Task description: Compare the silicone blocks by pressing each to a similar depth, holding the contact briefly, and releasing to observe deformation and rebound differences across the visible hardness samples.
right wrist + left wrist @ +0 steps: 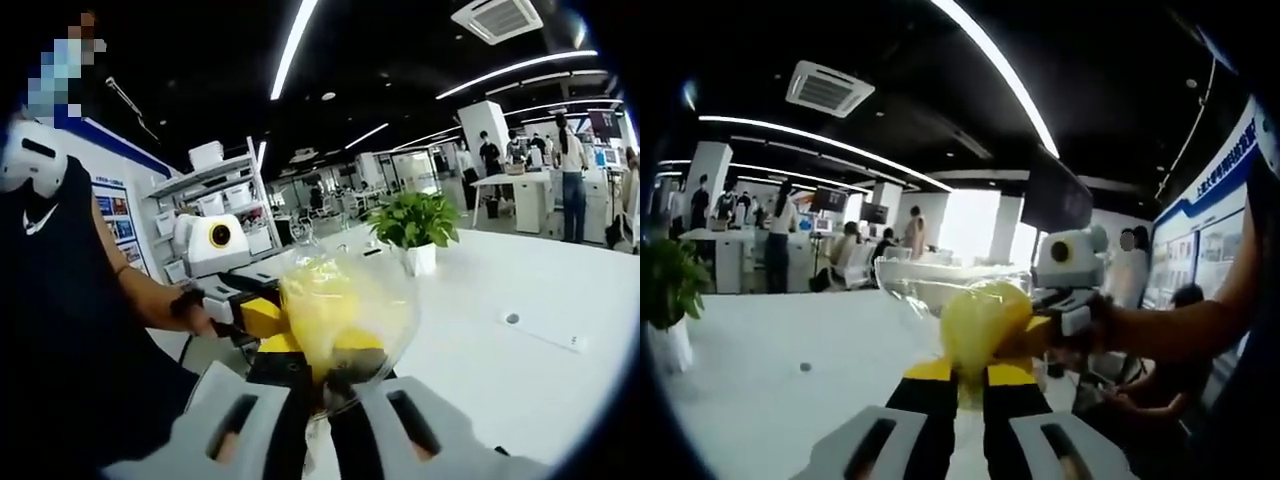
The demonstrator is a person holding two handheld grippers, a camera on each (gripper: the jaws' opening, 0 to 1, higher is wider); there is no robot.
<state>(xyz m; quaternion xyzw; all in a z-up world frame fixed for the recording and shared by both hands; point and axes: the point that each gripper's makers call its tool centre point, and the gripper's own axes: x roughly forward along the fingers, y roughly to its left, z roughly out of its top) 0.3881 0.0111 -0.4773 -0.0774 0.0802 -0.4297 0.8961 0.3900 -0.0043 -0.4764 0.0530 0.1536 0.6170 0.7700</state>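
Tongs [967, 385] of the left hand are seen at the bottom centre of the left gripper view, their black and yellow jaws closed on a yellow object in a clear plastic bag [980, 320], held in the air above the white bench [760, 380]. What the yellow object is cannot be told exactly. From the right of that frame the right tongs [1035, 330] reach in and meet the same bag. In the right gripper view, the right tongs [325, 385] are closed on the bag's lower edge at the centre, and the left tongs [262, 325] come in from the left, also gripping it. A potted plant [415, 228] is set on the bench beyond, just right of centre. Another plant [668, 290] is seen at the left edge of the left gripper view. People at desks [780, 235] are visible far behind.
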